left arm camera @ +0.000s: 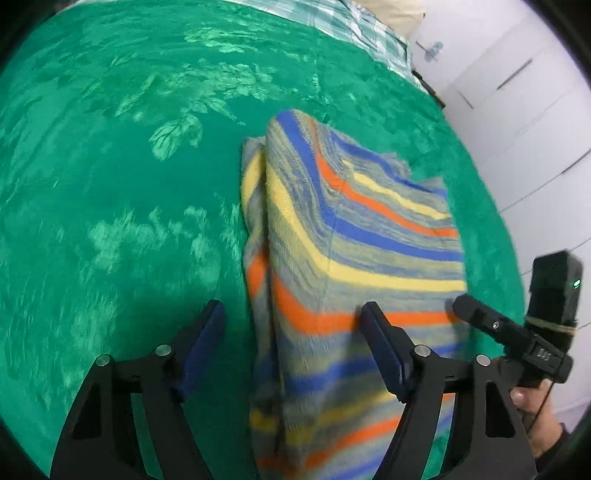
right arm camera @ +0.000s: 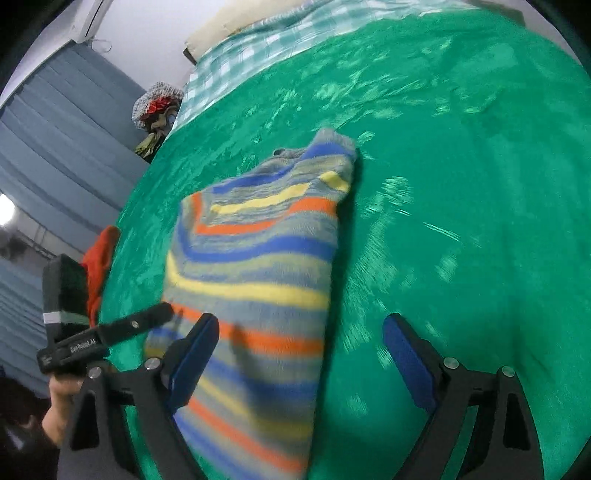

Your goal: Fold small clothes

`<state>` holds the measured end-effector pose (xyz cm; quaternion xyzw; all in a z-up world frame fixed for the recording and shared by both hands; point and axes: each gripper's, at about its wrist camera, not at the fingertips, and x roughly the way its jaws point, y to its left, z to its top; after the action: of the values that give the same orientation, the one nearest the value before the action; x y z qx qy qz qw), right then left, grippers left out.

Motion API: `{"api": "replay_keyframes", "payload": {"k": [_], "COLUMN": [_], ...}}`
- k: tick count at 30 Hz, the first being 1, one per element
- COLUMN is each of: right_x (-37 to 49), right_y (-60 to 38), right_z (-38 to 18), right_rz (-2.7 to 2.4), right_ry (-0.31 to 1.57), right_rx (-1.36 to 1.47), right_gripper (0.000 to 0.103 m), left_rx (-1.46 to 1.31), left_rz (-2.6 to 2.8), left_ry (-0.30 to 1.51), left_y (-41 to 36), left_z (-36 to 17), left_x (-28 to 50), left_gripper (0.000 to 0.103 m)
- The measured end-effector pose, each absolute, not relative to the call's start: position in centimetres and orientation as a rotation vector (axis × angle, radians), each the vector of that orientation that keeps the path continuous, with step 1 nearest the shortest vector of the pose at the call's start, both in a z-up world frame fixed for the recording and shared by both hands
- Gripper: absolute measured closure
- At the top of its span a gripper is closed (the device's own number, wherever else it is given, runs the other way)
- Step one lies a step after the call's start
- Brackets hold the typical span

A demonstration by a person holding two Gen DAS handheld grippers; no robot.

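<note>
A small striped knit sweater (left arm camera: 354, 236), with blue, yellow, orange and grey bands, lies folded lengthwise on a green blanket (left arm camera: 110, 166). My left gripper (left arm camera: 293, 314) is open above the sweater's near left edge, holding nothing. In the right wrist view the sweater (right arm camera: 258, 258) lies left of centre. My right gripper (right arm camera: 301, 328) is open above its near right edge, holding nothing. The right gripper's finger tip (left arm camera: 476, 314) shows at the right of the left wrist view. The left gripper's finger tip (right arm camera: 147, 321) shows at the left of the right wrist view.
A checked sheet (right arm camera: 258, 40) and a pillow (right arm camera: 236, 22) lie at the far end of the bed. A red cloth (right arm camera: 99, 258) hangs at the bed's left edge. Blue curtains (right arm camera: 55, 147) and a pile of items (right arm camera: 155, 107) stand left. White cabinet doors (left arm camera: 517, 92) stand right.
</note>
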<state>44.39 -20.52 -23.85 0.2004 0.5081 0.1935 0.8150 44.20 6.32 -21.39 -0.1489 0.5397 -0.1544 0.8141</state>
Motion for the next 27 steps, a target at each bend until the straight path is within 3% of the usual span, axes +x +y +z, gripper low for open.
{"api": "replay_keyframes", "payload": {"k": [2,4,5,8,17,18,20,21,22,23,24,27], "right_x": [45.2,45.8,46.1,45.7,42.3,42.1,42.0,41.7,41.3,40.5,39.5,34.9], "right_y": [-19.6,-18.6,-17.9,-16.8,-17.4,-17.8,-18.1,-18.1,-18.3,-18.9,-19.5,-20.6], "right_z": [-24.3,-24.8,-25.0,-23.9,-14.0,-13.5,-13.3,-13.5,-13.8,-14.2,-14.5,-13.9], "right_rz": [0.437,0.471,0.468,0.425,0.458,0.460,0.462,0.454,0.423,0.362,0.317,0.273], "right_ry": [1.063,1.075,1.100,1.077,0.898,0.897,0.903,0.919,0.941,0.966,0.979,0.982], "right_rx": [0.423,0.437,0.425,0.326,0.268,0.286,0.303,0.282,0.245,0.197,0.160,0.069], "right_gripper": [0.021,0.053,0.063,0.075,0.078,0.078,0.076,0.072,0.053,0.020,0.009,0.009], "left_rx": [-0.292,-0.298,-0.275,-0.215,-0.223,-0.223,-0.184,-0.145,-0.110,-0.076,-0.028,0.079], "left_rz": [-0.341,-0.385,-0.379,-0.371,-0.409,-0.409,-0.363,-0.307,-0.260,-0.226,-0.191,-0.091], "left_ry": [1.145,1.163,1.156,1.094,0.921,0.922,0.954,0.976,0.978,0.965,0.942,0.899], "left_y": [5.7,5.0,4.5,3.8,3.5,3.5,3.1,2.9,2.8,2.8,2.8,2.2], "left_z": [-21.5,-21.7,-21.6,-19.7,-10.6,-10.5,-11.4,-12.0,-12.4,-12.7,-12.7,-11.7], "left_x": [44.5,44.7,44.6,43.6,39.5,39.2,38.4,37.6,36.6,35.0,32.5,25.9], "left_gripper": [0.032,0.083,0.083,0.088,0.088,0.087,0.073,0.051,0.038,0.034,0.030,0.009]}}
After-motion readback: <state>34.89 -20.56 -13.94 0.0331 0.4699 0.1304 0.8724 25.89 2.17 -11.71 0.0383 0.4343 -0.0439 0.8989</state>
